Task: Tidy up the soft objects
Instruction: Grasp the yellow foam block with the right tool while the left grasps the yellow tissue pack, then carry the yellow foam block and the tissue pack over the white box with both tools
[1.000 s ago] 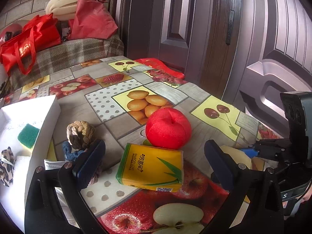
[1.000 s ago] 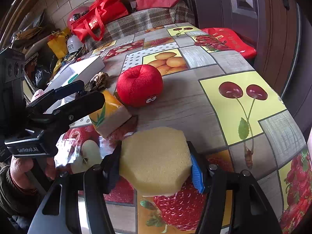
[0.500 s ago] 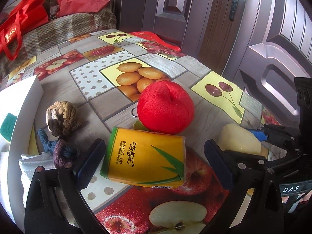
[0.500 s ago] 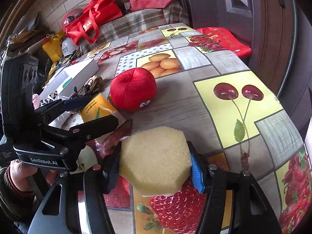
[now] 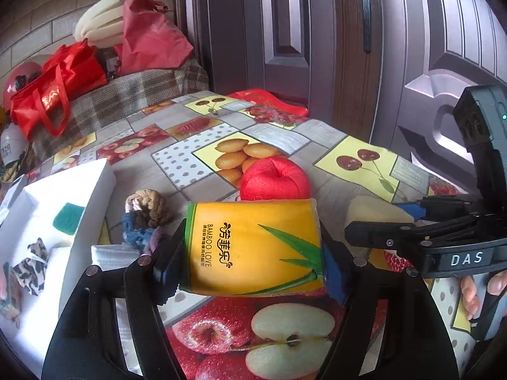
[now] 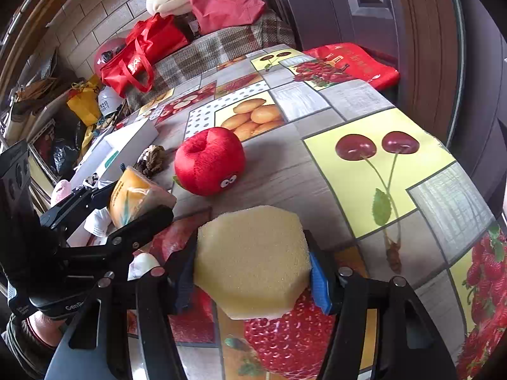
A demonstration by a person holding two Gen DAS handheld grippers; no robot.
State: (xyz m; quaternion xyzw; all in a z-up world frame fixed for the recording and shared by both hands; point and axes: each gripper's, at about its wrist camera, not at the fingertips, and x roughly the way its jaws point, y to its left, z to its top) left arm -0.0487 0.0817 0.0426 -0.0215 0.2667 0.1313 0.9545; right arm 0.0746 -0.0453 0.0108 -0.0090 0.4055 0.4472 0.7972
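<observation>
1. The left gripper [image 5: 253, 253] is clamped on the yellow tissue pack [image 5: 256, 247], pads on its short ends. The pack seems lifted clear of the worktop [image 5: 279, 139], and the end grip keeps the soft pack from folding.
2. The right gripper [image 6: 253, 272] squeezes the yellow sponge [image 6: 252, 259] across its flat sides, holding it level above the strawberry print.
3. The red plush apple [image 5: 274, 179] sits at twelve o'clock from the pack, not gripped by either gripper.
4. At nine o'clock in the left view lies the white box [image 5: 63, 221], open and already holding a green sponge [image 5: 68, 218] and a leopard-print scrunchie [image 5: 30, 262]; it is probably where both held items go.
5. Braided hair ties [image 5: 145, 212] rest just beside the box, outside it.
</observation>
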